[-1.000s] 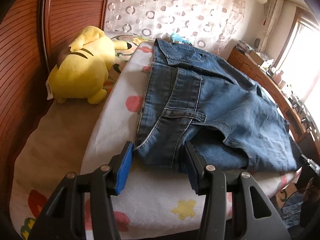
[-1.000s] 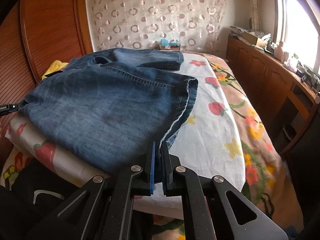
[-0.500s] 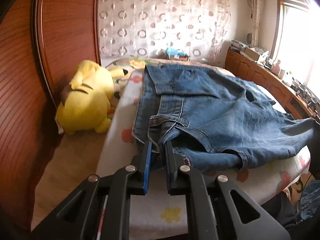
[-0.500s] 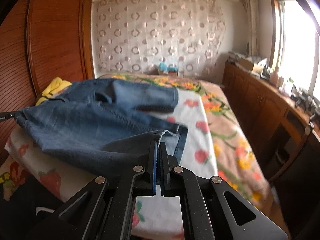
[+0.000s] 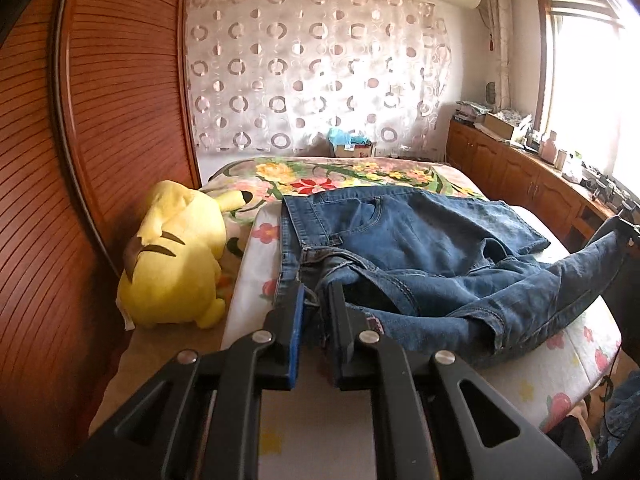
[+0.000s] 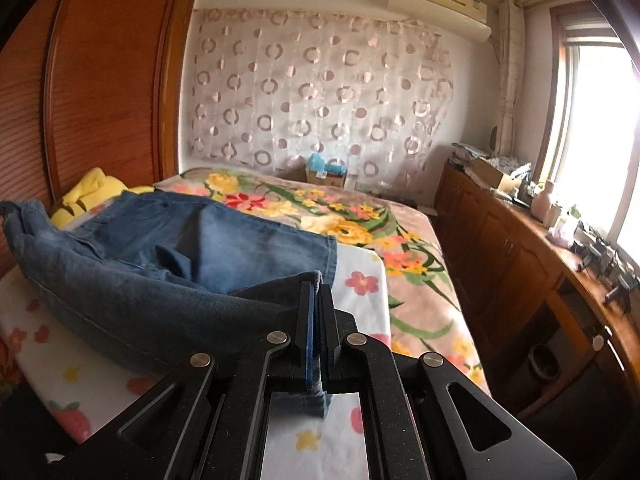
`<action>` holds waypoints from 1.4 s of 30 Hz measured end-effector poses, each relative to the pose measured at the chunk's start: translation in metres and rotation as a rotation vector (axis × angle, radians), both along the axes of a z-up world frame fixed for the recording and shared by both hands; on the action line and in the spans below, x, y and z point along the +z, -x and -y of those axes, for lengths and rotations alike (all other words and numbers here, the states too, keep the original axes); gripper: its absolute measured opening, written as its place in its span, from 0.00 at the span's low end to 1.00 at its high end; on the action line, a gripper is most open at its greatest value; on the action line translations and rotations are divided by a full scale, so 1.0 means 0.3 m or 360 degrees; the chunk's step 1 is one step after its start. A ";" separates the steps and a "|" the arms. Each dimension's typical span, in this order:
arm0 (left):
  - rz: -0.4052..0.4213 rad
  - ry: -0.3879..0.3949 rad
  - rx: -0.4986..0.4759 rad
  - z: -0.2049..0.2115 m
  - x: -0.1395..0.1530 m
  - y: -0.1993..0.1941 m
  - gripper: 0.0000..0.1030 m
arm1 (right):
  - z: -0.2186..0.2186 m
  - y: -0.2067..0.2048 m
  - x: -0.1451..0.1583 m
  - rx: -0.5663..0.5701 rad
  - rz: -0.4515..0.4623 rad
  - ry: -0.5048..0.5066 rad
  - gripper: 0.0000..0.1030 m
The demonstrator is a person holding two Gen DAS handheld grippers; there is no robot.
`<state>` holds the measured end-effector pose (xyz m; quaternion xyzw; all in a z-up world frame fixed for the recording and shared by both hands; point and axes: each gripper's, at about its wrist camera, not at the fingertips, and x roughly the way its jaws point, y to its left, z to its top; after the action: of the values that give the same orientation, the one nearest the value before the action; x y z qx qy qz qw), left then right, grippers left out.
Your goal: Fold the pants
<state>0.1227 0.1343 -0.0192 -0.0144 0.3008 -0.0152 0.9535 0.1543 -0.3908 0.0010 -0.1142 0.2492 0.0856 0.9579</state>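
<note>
Blue denim pants (image 5: 420,256) lie on a white flowered cloth (image 5: 256,240) on the bed. My left gripper (image 5: 317,300) is shut on the near waistband corner and holds it off the cloth. My right gripper (image 6: 316,296) is shut on the near leg's hem. The near leg (image 6: 132,292) hangs lifted between the two grippers, while the far leg (image 6: 256,248) stays flat on the cloth. The right gripper's body shows at the right edge of the left wrist view (image 5: 624,232).
A yellow plush toy (image 5: 176,256) sits left of the pants against the wooden headboard (image 5: 100,140). A flowered blanket (image 6: 400,240) covers the bed beyond. Wooden cabinets (image 6: 520,264) with clutter run along the right wall under the window. A small box (image 5: 352,146) stands at the far wall.
My left gripper closed on the waistband corner. Both grippers then rose, lifting the near leg off the bed, and the pants spread open underneath.
</note>
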 end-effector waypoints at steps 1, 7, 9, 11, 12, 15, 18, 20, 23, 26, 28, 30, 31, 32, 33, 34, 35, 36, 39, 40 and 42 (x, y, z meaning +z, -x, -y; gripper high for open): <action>-0.0008 -0.0002 -0.0001 0.001 -0.006 -0.017 0.08 | 0.000 -0.027 -0.016 -0.0003 -0.0017 0.0007 0.00; -0.0024 -0.0001 0.0026 -0.001 -0.020 -0.088 0.07 | 0.011 -0.126 -0.048 -0.0013 -0.0056 0.0003 0.00; -0.0024 -0.0011 0.0024 0.000 -0.013 -0.130 0.07 | 0.012 -0.166 -0.044 -0.0011 -0.0050 0.0002 0.00; -0.0017 -0.0027 0.0024 0.007 -0.003 -0.169 0.07 | 0.016 -0.199 -0.035 -0.0011 -0.0041 -0.0001 0.00; -0.0012 -0.0035 0.0022 0.012 0.005 -0.193 0.07 | 0.017 -0.221 -0.027 -0.0009 -0.0032 -0.0005 0.00; -0.0001 -0.0051 0.0016 0.020 0.019 -0.245 0.07 | 0.019 -0.268 -0.013 -0.0006 -0.0013 0.0004 0.00; -0.0004 -0.0045 -0.0004 0.020 0.033 -0.317 0.07 | 0.017 -0.320 -0.006 -0.0006 -0.0001 0.0022 0.00; -0.0001 -0.0051 -0.0005 0.018 0.042 -0.359 0.07 | 0.020 -0.358 0.008 -0.0006 0.0010 0.0030 0.00; 0.0009 -0.0052 -0.0006 0.020 0.067 -0.436 0.07 | 0.023 -0.419 0.030 -0.0013 0.0033 0.0041 0.00; 0.0028 -0.0081 -0.0006 0.026 0.094 -0.513 0.07 | 0.019 -0.477 0.053 -0.0019 0.0063 0.0050 0.00; 0.0042 -0.0099 -0.0004 0.030 0.114 -0.572 0.07 | 0.015 -0.520 0.069 -0.0017 0.0079 0.0068 0.00; 0.0058 -0.0113 0.0010 0.028 0.131 -0.625 0.07 | 0.010 -0.568 0.082 -0.0015 0.0096 0.0096 0.00; 0.0058 -0.0121 0.0014 0.026 0.138 -0.660 0.07 | 0.007 -0.585 0.083 -0.0015 0.0103 0.0110 0.00; 0.0060 -0.0125 0.0021 0.022 0.140 -0.690 0.07 | 0.003 -0.611 0.086 -0.0018 0.0110 0.0126 0.00; 0.0056 -0.0125 0.0026 0.019 0.141 -0.716 0.07 | 0.001 -0.635 0.085 -0.0017 0.0110 0.0135 0.00; 0.0051 -0.0129 0.0029 0.018 0.139 -0.736 0.07 | -0.006 -0.669 0.083 -0.0019 0.0109 0.0147 0.00; 0.0046 -0.0132 0.0034 0.016 0.136 -0.766 0.07 | -0.009 -0.688 0.082 -0.0025 0.0110 0.0156 0.00; 0.0042 -0.0134 0.0040 0.014 0.133 -0.790 0.07 | -0.015 -0.719 0.076 -0.0033 0.0107 0.0165 0.00; 0.0027 -0.0132 0.0055 0.007 0.115 -0.859 0.07 | -0.025 -0.790 0.053 -0.0063 0.0093 0.0174 0.00; 0.0014 -0.0130 0.0058 0.008 0.106 -0.878 0.07 | -0.030 -0.824 0.036 -0.0080 0.0075 0.0174 0.00; -0.0035 -0.0119 0.0055 0.012 0.079 -0.908 0.08 | -0.033 -0.859 0.003 -0.0103 0.0029 0.0161 0.00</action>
<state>0.3952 0.1308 0.0046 0.0160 0.3113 0.0128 0.9501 0.4118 -0.3810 0.0018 -0.1552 0.2481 0.0409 0.9553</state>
